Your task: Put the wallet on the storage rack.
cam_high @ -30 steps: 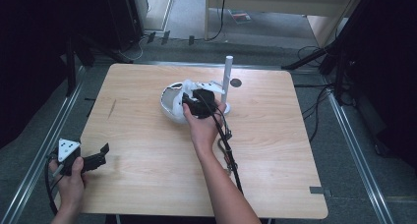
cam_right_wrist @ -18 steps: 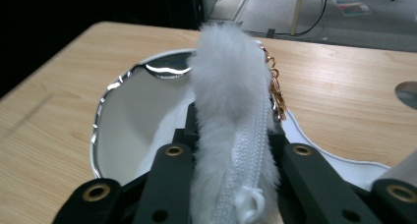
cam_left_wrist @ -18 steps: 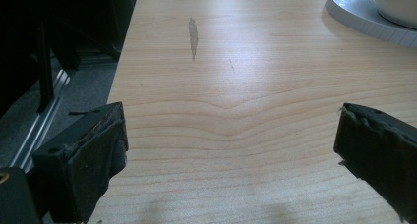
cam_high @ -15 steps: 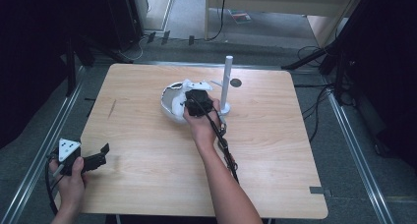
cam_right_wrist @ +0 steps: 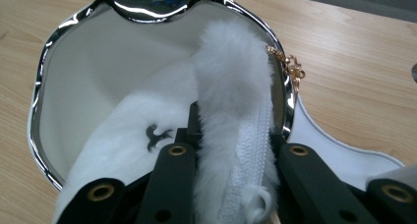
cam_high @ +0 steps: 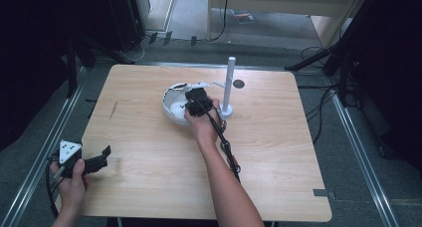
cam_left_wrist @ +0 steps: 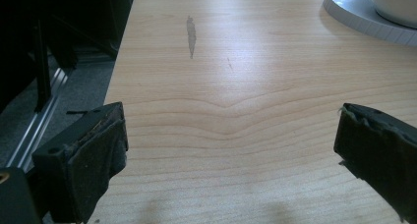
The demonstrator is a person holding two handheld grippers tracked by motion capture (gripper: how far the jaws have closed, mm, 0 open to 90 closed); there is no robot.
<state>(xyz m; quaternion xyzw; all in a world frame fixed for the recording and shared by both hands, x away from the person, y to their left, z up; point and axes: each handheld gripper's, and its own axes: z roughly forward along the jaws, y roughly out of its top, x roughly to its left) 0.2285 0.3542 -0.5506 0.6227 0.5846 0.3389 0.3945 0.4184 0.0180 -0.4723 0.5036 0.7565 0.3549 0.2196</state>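
Wooden table (cam_high: 149,187): one bowl (cam_right_wrist: 74,76), two grippers.

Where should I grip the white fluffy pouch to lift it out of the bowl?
Grip the furry zipper edge, coming from above. It stands up as a narrow ridge that fits between two jaws, above the bowl and its chrome rim. The right gripper is closed on that ridge already; the left gripper is open, far off.

My counter (cam_high: 149,137) is evenly lit from overhead while the room at nine and three o'clock sinks into black, glare streaks the chrome rim (cam_right_wrist: 147,5) at twelve, and my jaws blur softly up close.
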